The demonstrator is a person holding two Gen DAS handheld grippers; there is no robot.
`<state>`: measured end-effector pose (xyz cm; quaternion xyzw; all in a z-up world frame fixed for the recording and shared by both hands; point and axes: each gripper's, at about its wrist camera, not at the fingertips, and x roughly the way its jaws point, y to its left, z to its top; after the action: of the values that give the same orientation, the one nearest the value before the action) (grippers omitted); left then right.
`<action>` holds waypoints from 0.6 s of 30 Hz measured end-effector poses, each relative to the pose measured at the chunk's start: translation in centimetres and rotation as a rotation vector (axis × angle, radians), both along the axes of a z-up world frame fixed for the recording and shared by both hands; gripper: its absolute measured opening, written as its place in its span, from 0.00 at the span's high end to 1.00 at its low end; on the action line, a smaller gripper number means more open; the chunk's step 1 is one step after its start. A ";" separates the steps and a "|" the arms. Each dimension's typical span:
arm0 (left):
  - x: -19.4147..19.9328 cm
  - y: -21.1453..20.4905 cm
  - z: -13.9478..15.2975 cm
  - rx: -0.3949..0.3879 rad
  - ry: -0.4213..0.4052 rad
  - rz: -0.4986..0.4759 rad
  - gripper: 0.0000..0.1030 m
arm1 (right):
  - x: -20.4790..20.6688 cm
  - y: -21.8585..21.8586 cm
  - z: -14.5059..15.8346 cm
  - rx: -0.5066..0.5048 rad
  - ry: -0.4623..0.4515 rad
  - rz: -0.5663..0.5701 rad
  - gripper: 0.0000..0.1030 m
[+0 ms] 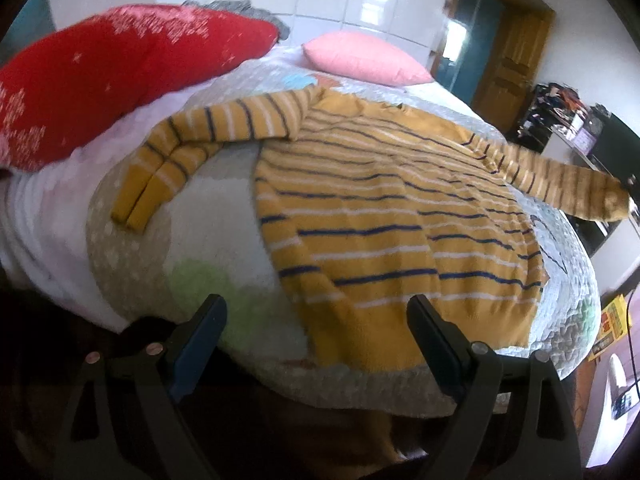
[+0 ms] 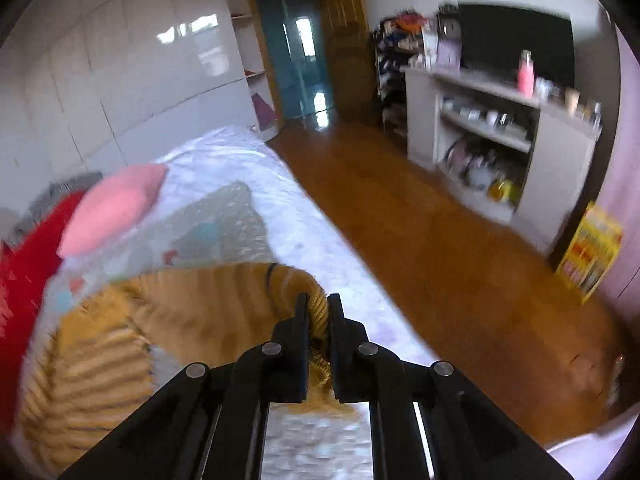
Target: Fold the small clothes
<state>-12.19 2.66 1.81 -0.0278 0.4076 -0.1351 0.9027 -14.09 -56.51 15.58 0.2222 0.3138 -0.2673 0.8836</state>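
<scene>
Mustard-yellow knit with navy and white stripes, the small sweater [image 1: 380, 216] lies spread flat on the bed's quilt [image 1: 132, 248], one sleeve [image 1: 176, 148] already doubled over beside the body. The other sleeve's cuff [image 2: 316, 312] is pinched between the narrow jaws of the right gripper [image 2: 318, 320] and lifted off the bed edge, above the wooden floor [image 2: 400, 240]. The left gripper [image 1: 316, 320] hovers wide and empty over the hem. Since nothing pins the body, a hard pull on the sleeve could drag the whole sweater askew or rumple it; a thin grip on the cuff could also slip. A red cushion [image 1: 100, 76] and a pink pillow [image 1: 360, 58] sit beyond.
</scene>
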 end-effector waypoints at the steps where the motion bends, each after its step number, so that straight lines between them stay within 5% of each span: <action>1: 0.3 -0.2 0.1 -0.001 -0.012 -0.009 0.12 | 1.3 0.8 0.1 0.020 -0.008 0.030 0.92; 5: 2.3 -1.1 0.5 -0.040 -0.069 -0.042 0.12 | 7.4 6.3 0.2 0.061 -0.006 0.189 0.92; 12: 4.5 -1.0 -2.1 -0.196 -0.129 -0.019 0.12 | 21.5 22.3 -0.9 0.084 0.045 0.491 0.92; 18: 3.5 1.5 -4.7 -0.252 -0.145 0.012 0.12 | 32.8 37.2 -5.8 0.031 0.182 0.677 0.92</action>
<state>-8.73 4.14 -2.86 -0.1333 0.3210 -0.1813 0.9200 18.66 -19.30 9.80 0.0940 0.4512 0.0269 0.8871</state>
